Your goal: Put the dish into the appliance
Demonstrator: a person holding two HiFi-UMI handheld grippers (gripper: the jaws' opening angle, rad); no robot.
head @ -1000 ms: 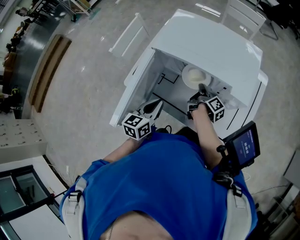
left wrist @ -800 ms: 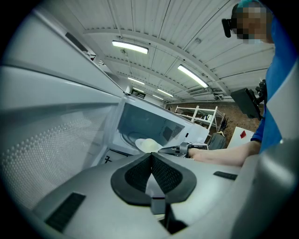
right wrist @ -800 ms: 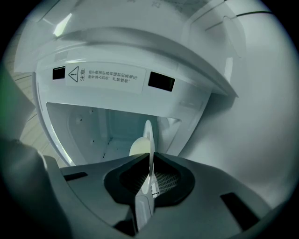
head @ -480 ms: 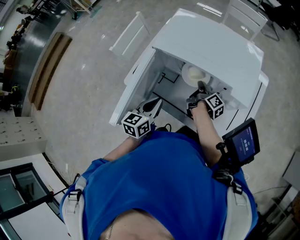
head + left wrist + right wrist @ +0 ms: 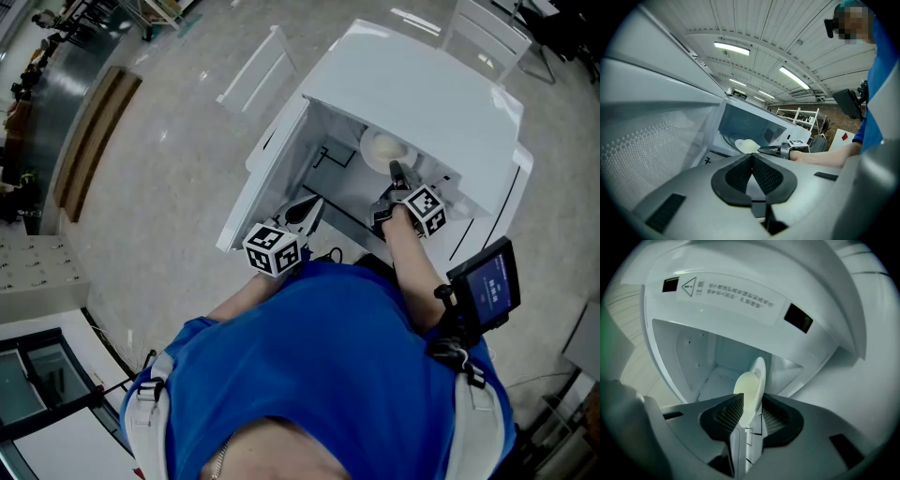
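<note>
Head view showed a white appliance [image 5: 422,84] on the floor [image 5: 169,141], its door [image 5: 262,178] swung out to the left and its cavity open toward a person in a blue shirt [image 5: 319,375]. The dish [image 5: 380,148], pale and round, was inside the cavity, toward its far side. The right tool [image 5: 394,172] reached in from the near side, with its tip at the dish's near edge. Right gripper view looked along that tool's jaws. They had just been opening and stood spread, and the rim of the dish sat between them, seen edge-on. Whether a pad touched the rim could not be told.

The left tool [image 5: 305,214] hung outside the cavity, near the lower part of the open door and well apart from the dish. Left gripper view showed its jaws pressed together at the tips, pinching nothing. A small lit screen [image 5: 489,286] sat at the near right, beside the person's right arm.
</note>
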